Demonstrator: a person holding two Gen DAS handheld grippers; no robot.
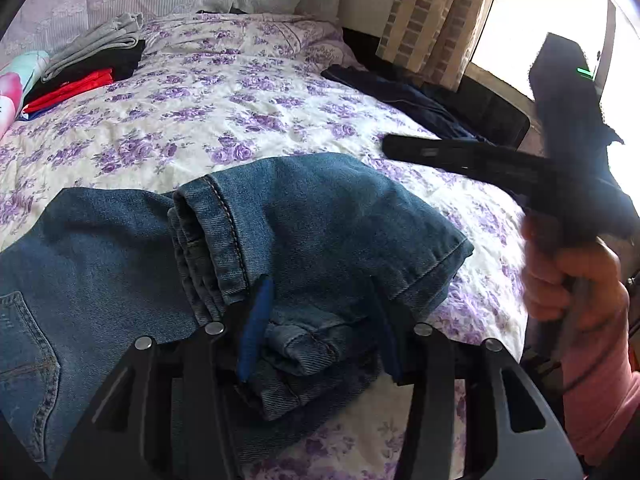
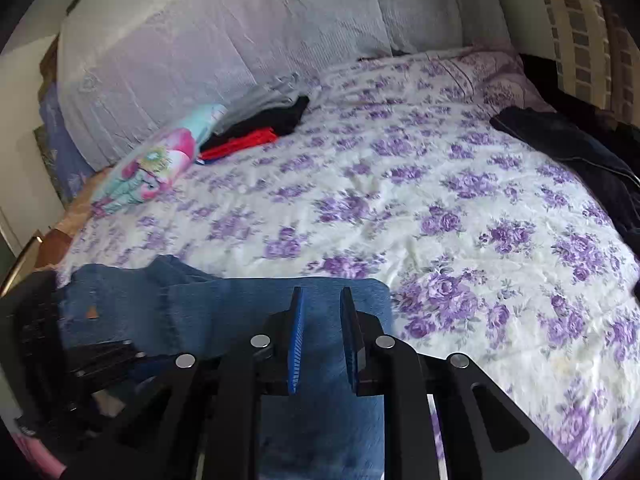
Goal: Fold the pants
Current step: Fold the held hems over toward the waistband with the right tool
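Observation:
Blue jeans (image 1: 304,220) lie on the floral bedspread (image 1: 224,96), the leg ends folded over the seat with its back pocket at the left. My left gripper (image 1: 320,312) is open, its fingers on either side of the bunched leg hems, touching the denim. The right gripper shows blurred in the left wrist view (image 1: 404,146), held in a hand above the bed's right side. In the right wrist view my right gripper (image 2: 322,312) is empty, jaws a narrow gap apart, hovering over the jeans (image 2: 240,312).
A stack of folded grey, black and red clothes (image 1: 88,64) lies at the far left by a colourful cushion (image 2: 160,168). A dark garment (image 1: 400,96) lies at the bed's right edge. Pillows (image 2: 224,40) line the head; a curtain (image 1: 436,16) hangs at right.

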